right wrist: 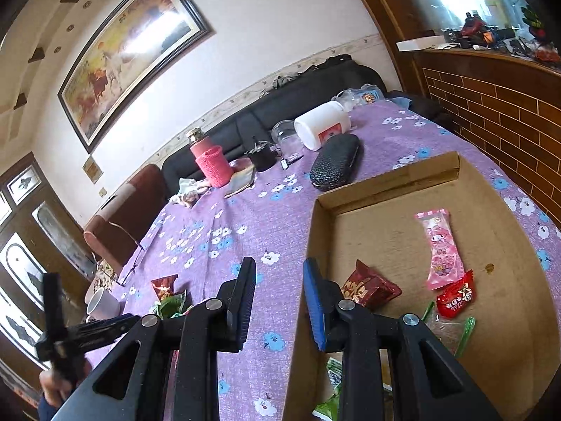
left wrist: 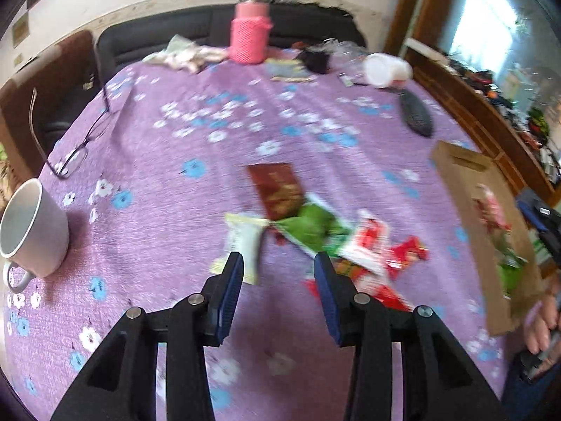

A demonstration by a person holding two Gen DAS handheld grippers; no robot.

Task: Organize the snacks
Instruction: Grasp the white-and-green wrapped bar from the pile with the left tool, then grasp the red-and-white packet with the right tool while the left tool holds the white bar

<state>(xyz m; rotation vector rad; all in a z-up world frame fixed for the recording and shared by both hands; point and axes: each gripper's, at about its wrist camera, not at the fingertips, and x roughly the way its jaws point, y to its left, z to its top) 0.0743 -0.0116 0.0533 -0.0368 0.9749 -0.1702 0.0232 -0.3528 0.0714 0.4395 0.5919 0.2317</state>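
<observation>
A loose pile of snack packets lies on the purple flowered tablecloth: a dark red packet, a green one, a white-green one and red-white ones. My left gripper hovers just short of the pile, open and empty. A shallow cardboard box sits to the right and holds a pink packet, a dark red packet, a red packet and green ones. My right gripper hangs over the box's left wall, open with nothing between its fingers.
A white mug and spectacles sit at the table's left. At the far side are a pink-sleeved bottle, a tipped white jar and a dark glasses case. A black sofa runs behind. A hand holds the left gripper.
</observation>
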